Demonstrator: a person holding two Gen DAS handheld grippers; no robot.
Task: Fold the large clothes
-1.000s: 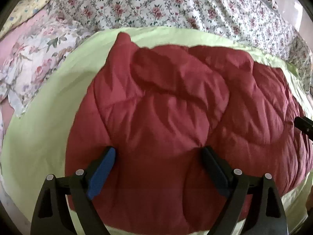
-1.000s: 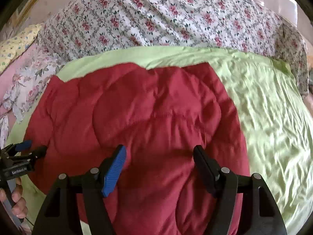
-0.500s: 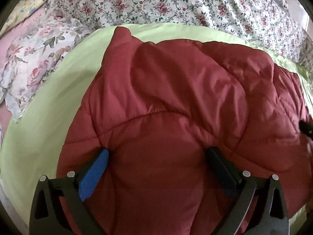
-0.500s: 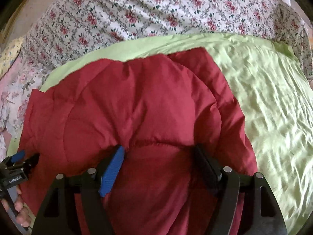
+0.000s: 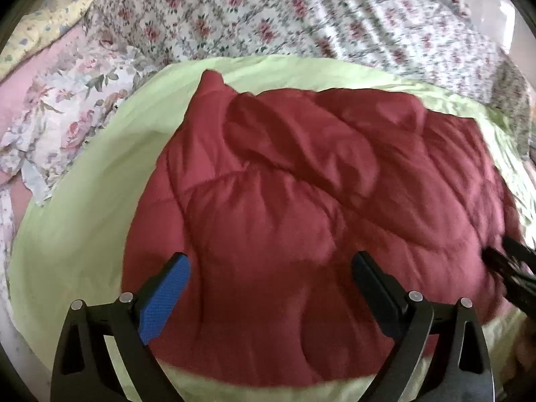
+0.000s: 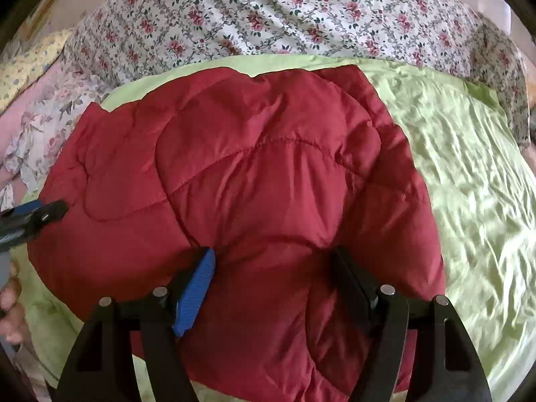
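Observation:
A red quilted puffy jacket lies in a folded bundle on a light green sheet; it also fills the right wrist view. My left gripper is open, its fingers wide apart over the jacket's near left part. My right gripper is open, its fingers pressed into a bulge of the jacket's near right part without closing on it. The right gripper's tip shows at the right edge of the left wrist view. The left gripper's tip shows at the left edge of the right wrist view.
The green sheet spreads to the right of the jacket. A floral bedspread covers the far side of the bed. Floral and pink pillows lie at the far left. A hand shows at the lower left.
Both grippers have pulled back a little from the jacket. The jacket now looks more bunched and wrinkled in the left wrist view. The jaws stay wide apart.

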